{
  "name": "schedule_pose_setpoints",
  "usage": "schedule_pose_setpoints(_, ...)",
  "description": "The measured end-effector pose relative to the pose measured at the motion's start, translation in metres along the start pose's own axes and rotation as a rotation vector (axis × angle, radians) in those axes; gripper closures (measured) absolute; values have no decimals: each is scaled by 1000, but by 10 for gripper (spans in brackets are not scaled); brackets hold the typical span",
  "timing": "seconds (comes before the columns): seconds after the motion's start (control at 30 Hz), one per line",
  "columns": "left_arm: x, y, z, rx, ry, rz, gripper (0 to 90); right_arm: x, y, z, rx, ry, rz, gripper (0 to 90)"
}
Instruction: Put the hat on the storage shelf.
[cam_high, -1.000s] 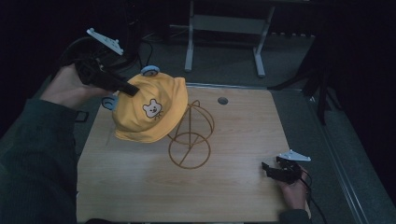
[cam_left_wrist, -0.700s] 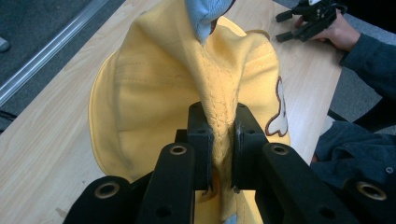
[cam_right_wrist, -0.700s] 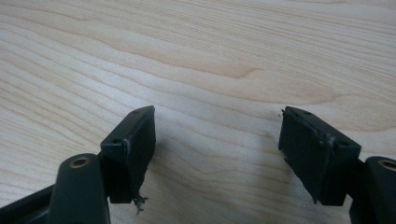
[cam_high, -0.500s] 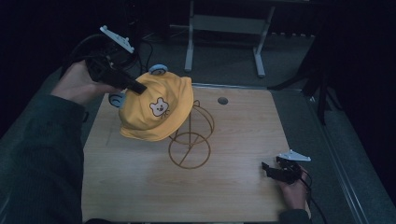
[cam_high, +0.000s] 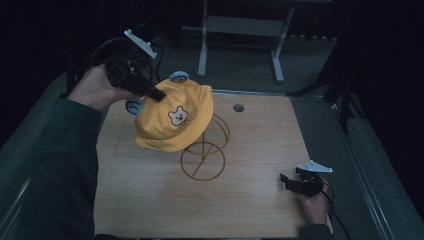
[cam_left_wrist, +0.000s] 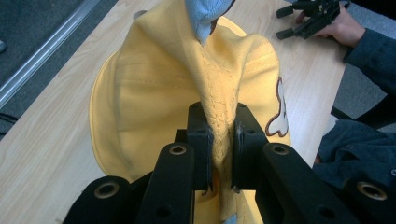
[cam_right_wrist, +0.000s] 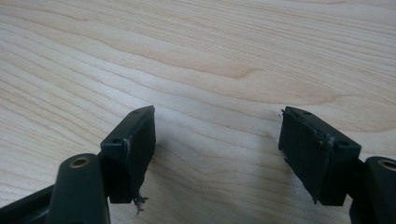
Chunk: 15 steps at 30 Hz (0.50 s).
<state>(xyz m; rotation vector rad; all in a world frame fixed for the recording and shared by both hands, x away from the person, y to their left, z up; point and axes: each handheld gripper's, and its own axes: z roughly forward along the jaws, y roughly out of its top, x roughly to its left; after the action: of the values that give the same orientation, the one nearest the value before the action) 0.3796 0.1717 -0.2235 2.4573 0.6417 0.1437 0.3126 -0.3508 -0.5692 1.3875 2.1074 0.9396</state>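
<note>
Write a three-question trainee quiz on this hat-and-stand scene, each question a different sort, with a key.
1. True or false: the left gripper is shut on a fold of the yellow hat.
2. Multiple choice: the right gripper is
A. shut on the wire stand
B. open over the wooden table, holding nothing
C. pinching the hat's brim
3. Fill in: the hat's front shows a small ____ face patch.

Key
1. True; the left gripper view shows fabric pinched between the jaws.
2. B; the wire stand is apart from it, on the table.
3. bear
</note>
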Motion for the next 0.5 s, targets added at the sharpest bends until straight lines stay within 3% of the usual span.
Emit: schedule_pose_setpoints(0.5, -6, 31, 31, 48, -7, 32, 792, 0, 0, 0, 1, 1, 0, 272)
